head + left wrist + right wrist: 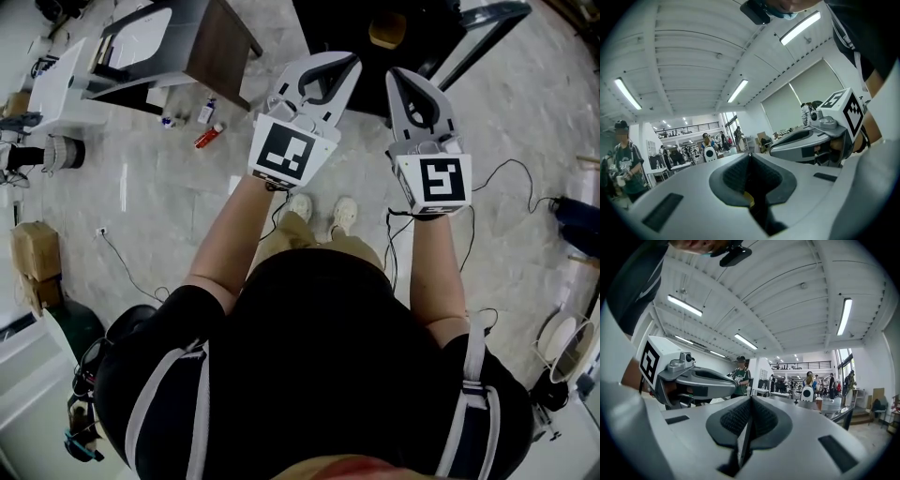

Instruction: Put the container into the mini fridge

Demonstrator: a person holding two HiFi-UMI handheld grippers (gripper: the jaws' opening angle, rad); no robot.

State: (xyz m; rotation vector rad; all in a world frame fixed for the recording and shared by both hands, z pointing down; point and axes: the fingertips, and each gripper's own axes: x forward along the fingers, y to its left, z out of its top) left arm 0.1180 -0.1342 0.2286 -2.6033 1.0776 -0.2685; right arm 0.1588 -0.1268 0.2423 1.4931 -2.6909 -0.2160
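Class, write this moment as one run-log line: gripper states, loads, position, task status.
left gripper: shut, empty | right gripper: shut, empty | both: raised side by side above floor | task: not under way

Light grey grippers over a pale marbled floor

The left gripper (349, 64) and right gripper (396, 77) are light grey, with dark grey ribbed pads (733, 420) and black-and-white square markers (284, 150). The floor (169, 216) is pale grey, veined. The person's shirt (319, 347) is black with whitish straps (199, 412), the trousers (356, 246) khaki, the shoes (300, 206) cream.

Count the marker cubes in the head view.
2. Left cube on the left gripper; right cube on the right gripper. No others appear hidden.
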